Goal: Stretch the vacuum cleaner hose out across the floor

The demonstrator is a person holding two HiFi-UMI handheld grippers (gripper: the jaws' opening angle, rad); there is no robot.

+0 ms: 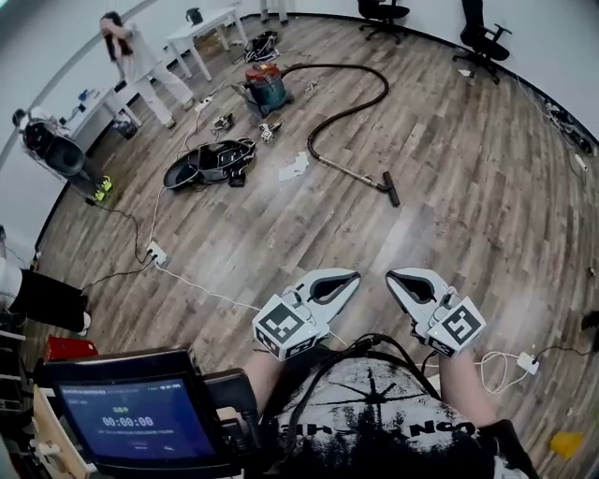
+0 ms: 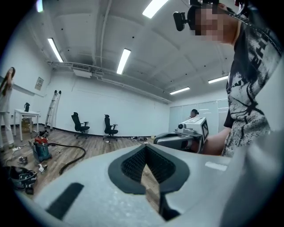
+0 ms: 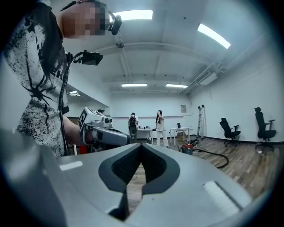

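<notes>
A red and teal vacuum cleaner [image 1: 265, 87] stands far off on the wood floor. Its black hose [image 1: 374, 89] loops right, then runs back down to the wand and floor nozzle [image 1: 390, 189]. My left gripper [image 1: 355, 277] and right gripper [image 1: 392, 277] are held side by side close to my body, well short of the hose. Both are shut with nothing between the jaws. In the left gripper view its jaws [image 2: 145, 147] meet, with the vacuum [image 2: 41, 148] and hose [image 2: 73, 159] at the far left. The right gripper [image 3: 141, 145] sees the hose [image 3: 217, 159] at the right.
A black heap of gear [image 1: 211, 161] and a sheet of paper [image 1: 295, 166] lie near the hose. A white power strip [image 1: 156, 253] trails cables across the floor. Office chairs [image 1: 482, 42], white tables [image 1: 201, 28] and a standing person [image 1: 140, 61] line the far wall. A screen [image 1: 131, 416] sits at lower left.
</notes>
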